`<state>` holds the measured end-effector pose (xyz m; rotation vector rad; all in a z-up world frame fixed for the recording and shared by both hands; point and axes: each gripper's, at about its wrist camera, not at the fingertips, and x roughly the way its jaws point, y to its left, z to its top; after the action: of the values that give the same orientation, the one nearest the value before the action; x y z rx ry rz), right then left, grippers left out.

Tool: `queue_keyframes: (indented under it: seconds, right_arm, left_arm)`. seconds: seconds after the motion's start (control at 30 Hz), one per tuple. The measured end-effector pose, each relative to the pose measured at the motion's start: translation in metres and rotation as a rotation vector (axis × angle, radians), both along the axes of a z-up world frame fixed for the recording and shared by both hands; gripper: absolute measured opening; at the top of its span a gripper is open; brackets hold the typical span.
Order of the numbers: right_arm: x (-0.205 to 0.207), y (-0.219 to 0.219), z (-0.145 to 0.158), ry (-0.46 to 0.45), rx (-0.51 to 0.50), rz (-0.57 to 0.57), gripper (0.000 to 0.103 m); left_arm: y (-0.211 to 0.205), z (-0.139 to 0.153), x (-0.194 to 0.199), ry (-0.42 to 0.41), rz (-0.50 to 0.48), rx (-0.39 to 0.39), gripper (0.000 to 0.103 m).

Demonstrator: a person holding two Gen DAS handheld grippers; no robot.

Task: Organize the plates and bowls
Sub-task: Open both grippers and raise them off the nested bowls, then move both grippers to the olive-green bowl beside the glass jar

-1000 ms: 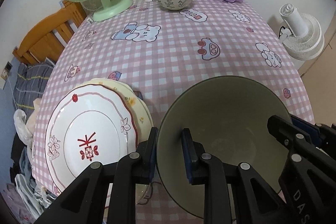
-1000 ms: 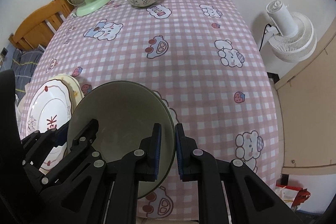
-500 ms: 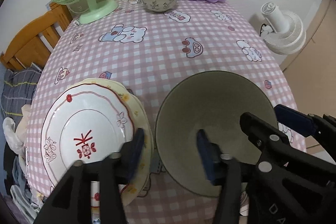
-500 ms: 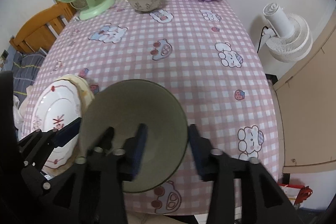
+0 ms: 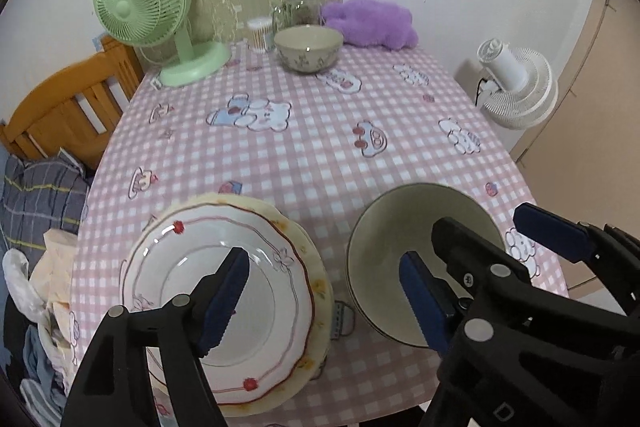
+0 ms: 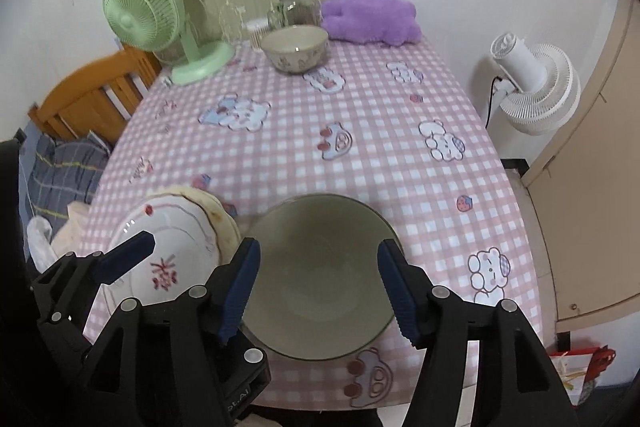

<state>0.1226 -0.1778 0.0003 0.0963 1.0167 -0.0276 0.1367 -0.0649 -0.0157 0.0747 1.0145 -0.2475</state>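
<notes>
the grey bowl (image 6: 316, 279) is resting on the desk (image 6: 360, 131) near its front edge, just beside the stack of plates (image 5: 224, 303). the left gripper (image 5: 324, 299) is opening with nothing pressed between its pads, one finger hanging over the plates and the other over the bowl. the right gripper (image 6: 320, 291) is also opening, its fingers flanking the bowl without gripping it. for a clean release, both should be clearing the rim before heading for the patterned bowl (image 5: 309, 47) at the far end.

Glossy glazed white plate (image 5: 224, 291), matt olive bowl (image 6: 316, 279), soft checked cloth tablecloth (image 5: 312, 155).
</notes>
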Motion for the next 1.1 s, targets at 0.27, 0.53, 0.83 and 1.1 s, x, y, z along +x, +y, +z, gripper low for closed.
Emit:
queue_keyframes:
  seconds: [0.27,0.53,0.83,1.1]
  right_arm:
    - [0.006,0.009,0.026,-0.054,-0.027,-0.023,0.065]
    - [0.035,0.004,0.043,-0.107,-0.032,0.013,0.068]
    - [0.089,-0.011,0.053,-0.116,-0.03,0.068,0.069]
    - [0.146,-0.026,0.055,-0.125,-0.014,0.136,0.069]
  left_arm:
    - [0.008,0.023,0.01,-0.046,0.021,-0.035,0.079]
    - [0.004,0.04,0.037,-0.097,0.079,-0.028,0.079]
    - [-0.013,0.047,0.085,-0.107,0.149,-0.015,0.079]
    - [-0.025,0.049,0.136,-0.118,0.23,0.006,0.079]
